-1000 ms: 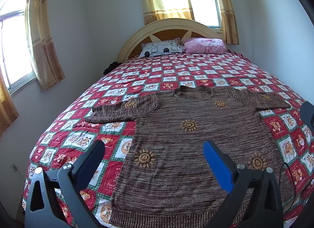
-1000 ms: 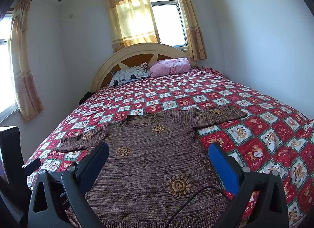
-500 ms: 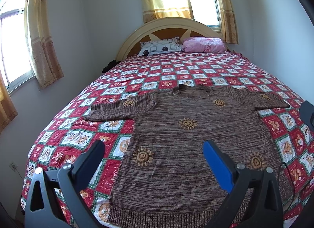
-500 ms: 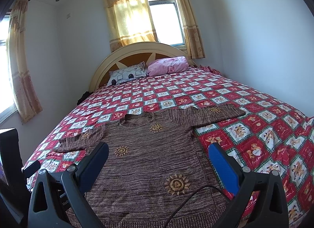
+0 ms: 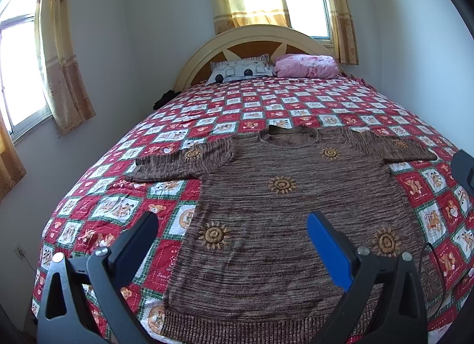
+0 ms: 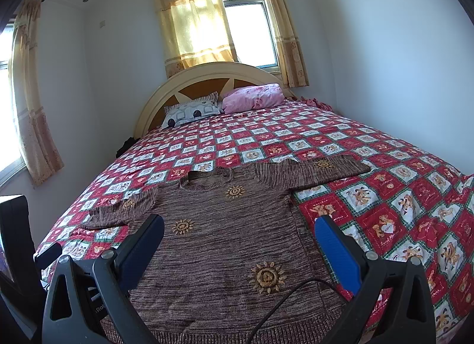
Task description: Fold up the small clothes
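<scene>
The sweater [image 5: 290, 210] lies flat, front up, on the quilt [image 5: 97, 213] at the near end of the bed, sleeves out to both sides, collar toward the headboard; no fold shows yet, so the task appears to be at its start, with both claws poised above the hem. On the left, the left gripper [image 5: 232, 236] hangs over the lower left body, jaws spread wide and holding nothing. Its likely first target is the left sleeve [image 5: 177, 163], which lies flat and reaches toward the bed's left edge, where the quilt drops off beside the wall and curtain [image 5: 59, 56]; a pinch at the cuff would need the lower jaw slid under the knit without catching the quilt. In the middle, the ribbed hem [image 6: 213, 326] runs along the bed's near edge, close under the claws. On the right, the right gripper [image 6: 238, 240] is likewise spread and empty over the lower right body, a cable [image 6: 284, 299] trailing across the knit below it. The right sleeve [image 6: 314, 170] has plenty of open quilt beyond it.
</scene>
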The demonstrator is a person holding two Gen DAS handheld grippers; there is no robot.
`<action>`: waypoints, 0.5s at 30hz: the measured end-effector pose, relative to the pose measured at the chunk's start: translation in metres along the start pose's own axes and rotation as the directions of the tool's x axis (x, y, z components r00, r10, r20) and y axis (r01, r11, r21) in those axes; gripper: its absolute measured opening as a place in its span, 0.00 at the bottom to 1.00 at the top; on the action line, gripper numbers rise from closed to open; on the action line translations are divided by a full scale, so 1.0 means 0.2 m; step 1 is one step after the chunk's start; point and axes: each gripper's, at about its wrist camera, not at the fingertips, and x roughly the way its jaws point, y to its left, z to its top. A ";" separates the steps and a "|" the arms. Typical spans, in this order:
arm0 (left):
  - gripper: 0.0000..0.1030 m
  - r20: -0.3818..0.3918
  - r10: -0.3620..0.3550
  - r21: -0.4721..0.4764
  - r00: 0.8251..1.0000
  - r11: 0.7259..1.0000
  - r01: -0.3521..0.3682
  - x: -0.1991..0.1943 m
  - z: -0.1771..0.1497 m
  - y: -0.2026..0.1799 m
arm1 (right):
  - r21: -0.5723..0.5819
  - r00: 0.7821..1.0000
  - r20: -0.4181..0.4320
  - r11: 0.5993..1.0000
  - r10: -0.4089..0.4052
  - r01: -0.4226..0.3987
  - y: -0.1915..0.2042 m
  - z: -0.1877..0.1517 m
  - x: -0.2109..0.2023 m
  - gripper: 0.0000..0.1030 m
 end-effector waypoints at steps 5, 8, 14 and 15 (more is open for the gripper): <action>0.99 -0.009 -0.005 0.000 1.000 1.000 0.005 0.01 -0.01 0.00 | 0.003 1.000 -0.007 1.000 -0.001 0.001 -0.01 -0.01 0.01 0.99; 0.99 -0.017 -0.009 0.000 1.000 1.000 0.009 0.03 -0.01 -0.01 | 0.004 1.000 -0.011 1.000 -0.004 0.004 -0.01 -0.01 0.03 0.99; 0.99 -0.050 -0.014 0.004 0.999 1.000 0.014 0.09 -0.03 -0.03 | 0.012 0.999 -0.033 1.000 -0.018 0.019 -0.03 -0.03 0.08 0.99; 0.99 -0.057 -0.016 0.003 0.998 1.000 0.016 0.10 -0.03 -0.03 | 0.013 0.999 -0.038 1.000 -0.023 0.024 -0.03 -0.04 0.09 0.99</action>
